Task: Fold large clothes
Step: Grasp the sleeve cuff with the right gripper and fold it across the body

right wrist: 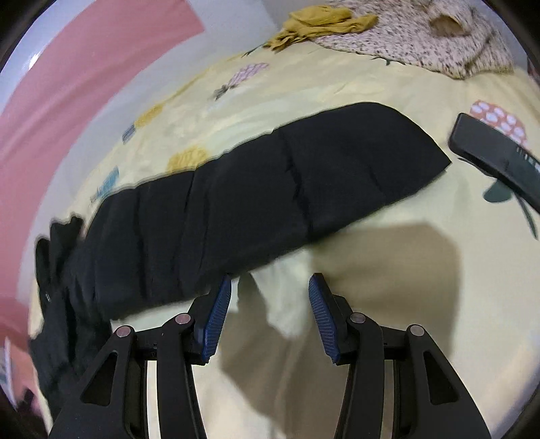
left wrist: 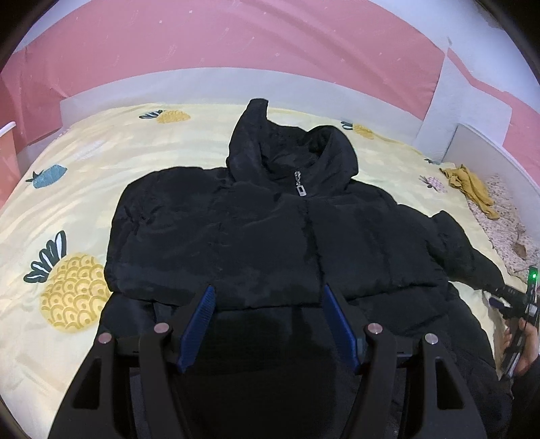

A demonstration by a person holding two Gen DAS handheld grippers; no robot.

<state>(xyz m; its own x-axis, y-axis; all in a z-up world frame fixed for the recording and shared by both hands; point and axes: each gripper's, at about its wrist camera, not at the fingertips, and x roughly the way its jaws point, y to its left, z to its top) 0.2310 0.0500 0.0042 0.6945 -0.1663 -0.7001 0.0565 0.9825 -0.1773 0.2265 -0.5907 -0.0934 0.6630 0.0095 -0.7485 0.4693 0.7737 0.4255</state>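
Setting: pink-and-white walls (left wrist: 236,37) back a bed (left wrist: 101,162) covered by a pale yellow sheet printed with pineapples.

Jacket: a black hooded puffer jacket (left wrist: 256,229) lies front-up in the middle of the bed, zip closed, hood (left wrist: 290,148) pointing toward the far wall. It looks spread flat so that the folds can start from clean edges.

Sleeve: the right wrist view shows one sleeve (right wrist: 270,189) stretched out straight across the sheet, cuff end free. Laid out like this, it appears ready to be carried over the body.

Left gripper: the left gripper (left wrist: 266,324) hangs over the hem near the zip line, jaws apart with nothing between the blue pads.

Right gripper: the right gripper (right wrist: 270,317) sits just below the sleeve, angled at bare sheet; jaws apart and empty, the left pad at the sleeve's lower edge, contact unclear. The left wrist view catches it at the frame's right edge, in a hand.

Other items: a mustard cloth (right wrist: 320,23) and a speckled garment (right wrist: 422,37) lie bunched at the bed's far corner, well apart from the jacket. A dark flat object (right wrist: 499,158) rests near the cuff.

Containers: none visible; nothing is held in anything.

Stage: judged early, no fold yet made.
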